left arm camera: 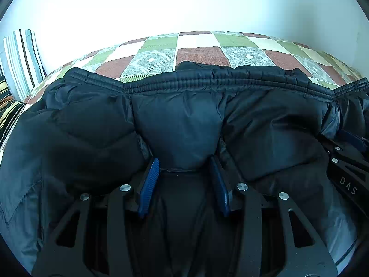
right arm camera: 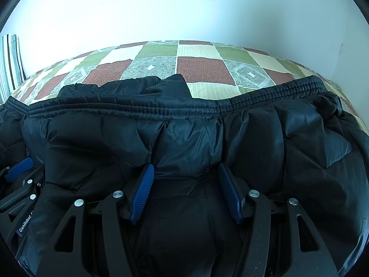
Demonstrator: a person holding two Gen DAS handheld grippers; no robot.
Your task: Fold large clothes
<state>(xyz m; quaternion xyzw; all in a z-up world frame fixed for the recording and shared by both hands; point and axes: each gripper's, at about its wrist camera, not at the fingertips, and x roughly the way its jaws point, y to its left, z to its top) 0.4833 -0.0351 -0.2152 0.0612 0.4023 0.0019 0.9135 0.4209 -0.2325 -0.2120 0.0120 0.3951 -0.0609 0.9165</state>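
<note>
A large black puffer jacket (left arm camera: 180,120) lies on a patchwork bedspread (left arm camera: 200,55), its ribbed elastic hem (left arm camera: 184,83) across the far side. My left gripper (left arm camera: 184,161) has its blue-padded jaws apart, with a thick fold of the jacket filling the gap between them. My right gripper (right arm camera: 184,168) stands the same way on the jacket (right arm camera: 184,138), a bulge of padded fabric between its blue pads (right arm camera: 141,191). The right gripper shows at the right edge of the left wrist view (left arm camera: 350,143); the left one shows at the left edge of the right wrist view (right arm camera: 19,166).
The bedspread (right arm camera: 200,67) of green, brown, grey and cream squares runs back to a white wall (left arm camera: 184,7). A striped cushion (left arm camera: 22,57) leans at the far left. Another striped, dark and yellow fabric (left arm camera: 9,108) lies below it.
</note>
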